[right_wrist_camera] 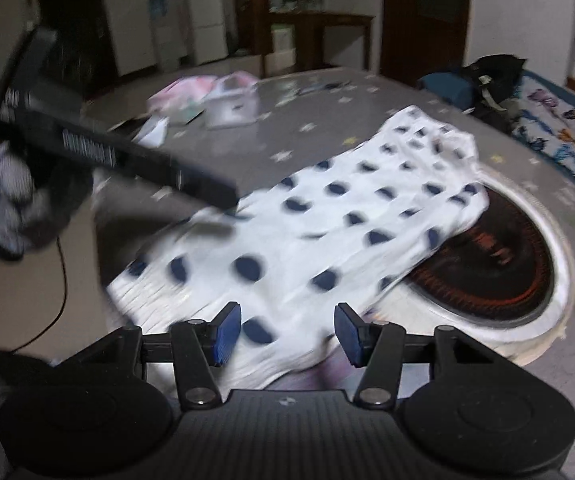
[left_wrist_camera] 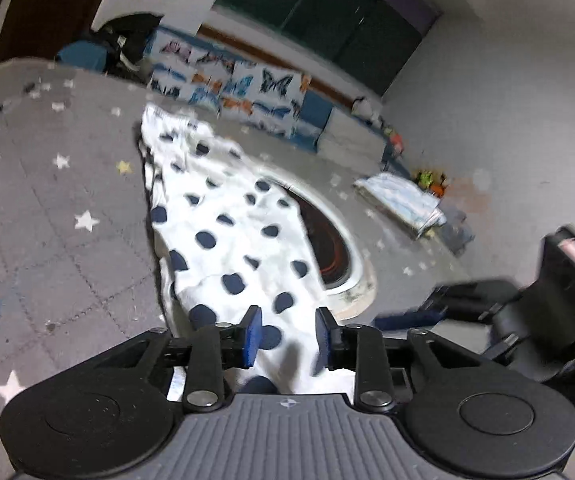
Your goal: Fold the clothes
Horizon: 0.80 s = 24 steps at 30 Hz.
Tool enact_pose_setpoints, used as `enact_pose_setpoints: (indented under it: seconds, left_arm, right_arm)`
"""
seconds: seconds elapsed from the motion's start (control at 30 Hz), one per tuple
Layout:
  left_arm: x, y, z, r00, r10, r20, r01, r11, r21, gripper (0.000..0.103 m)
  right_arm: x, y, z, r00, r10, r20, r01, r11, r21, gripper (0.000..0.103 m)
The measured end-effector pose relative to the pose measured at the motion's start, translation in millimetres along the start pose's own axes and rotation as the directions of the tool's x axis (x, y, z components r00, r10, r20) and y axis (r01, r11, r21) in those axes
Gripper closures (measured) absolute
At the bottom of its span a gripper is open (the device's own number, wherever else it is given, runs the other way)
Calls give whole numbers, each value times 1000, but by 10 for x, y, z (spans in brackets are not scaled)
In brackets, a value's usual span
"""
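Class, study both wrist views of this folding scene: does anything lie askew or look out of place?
Yes. The polka-dot garment lies slantwise and rumpled on the star-patterned surface, one edge draped over a round dark disc with a white rim, so it is not flat for folding. A loose heap of pink and white items sits further back.

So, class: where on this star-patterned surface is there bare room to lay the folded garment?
Free: the grey star-patterned surface left of the polka-dot garment, up to its far edge. Crowded: the round white-rimmed disc partly under the garment, and the pink-and-white clutter at the far end.
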<state>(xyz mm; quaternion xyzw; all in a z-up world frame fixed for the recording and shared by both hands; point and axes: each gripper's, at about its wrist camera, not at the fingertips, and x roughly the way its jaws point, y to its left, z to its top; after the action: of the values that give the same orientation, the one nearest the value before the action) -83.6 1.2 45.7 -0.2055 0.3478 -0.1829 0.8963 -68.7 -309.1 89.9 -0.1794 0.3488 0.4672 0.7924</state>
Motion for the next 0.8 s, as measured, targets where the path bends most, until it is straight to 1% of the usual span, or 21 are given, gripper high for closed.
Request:
enact_pose_setpoints:
  seconds: [0.03, 0.1, 0.13, 0.23, 0.3, 0.4, 0.47, 0.53, 0.63, 0.73, 0.8]
  left_arm:
    - [53, 47, -7, 1000, 17, -13, -17, 1000, -4, 77]
    - [113, 116, -38, 996, 85, -37, -85, 996, 17, 78]
    - [115, 149, -47, 995, 91, -44, -91, 996, 17, 82]
    - [75, 190, -16, 995, 87, -48, -87, 996, 13, 81]
    - [56, 148, 70, 995, 92, -34, -91, 995, 28, 81]
    - [113, 37, 265, 998, 69, -12, -68, 996, 60, 81]
    - [228, -54, 391, 999, 49, -15, -47, 995, 85, 81]
    - [375, -144, 504, 999, 32, -23, -29, 993, 113, 81]
    - [648, -256, 638, 999, 18, -46, -11, 988, 156, 81]
    - [918, -297, 741, 997, -13, -80, 27, 985, 168, 80]
    - [1081, -303, 792, 994, -32, -103, 49, 985, 166, 80]
  right_arm:
    - [-3, -54, 31, 1000, -14, 10, 14, 1000, 11, 51]
    - [15, -165, 87, 999, -43, 26, 42, 998, 36, 51]
    - [29, -224, 112, 998, -57, 33, 56, 997, 50, 51]
    - [94, -466, 171, 994, -97, 46, 91, 990, 109, 53]
    - [158, -668, 195, 992, -121, 45, 112, 980, 165, 54]
    - [271, -983, 218, 986, -164, 33, 152, 959, 238, 60]
    - [348, -1183, 222, 982, -190, 21, 176, 942, 284, 65]
    - [431, -1342, 222, 980, -200, 16, 185, 930, 319, 66]
    - [552, -1519, 228, 979, -203, 13, 186, 920, 345, 69]
    - [656, -1626, 247, 983, -181, 20, 162, 918, 362, 73]
    - [709, -1667, 273, 985, -168, 25, 148, 921, 360, 74]
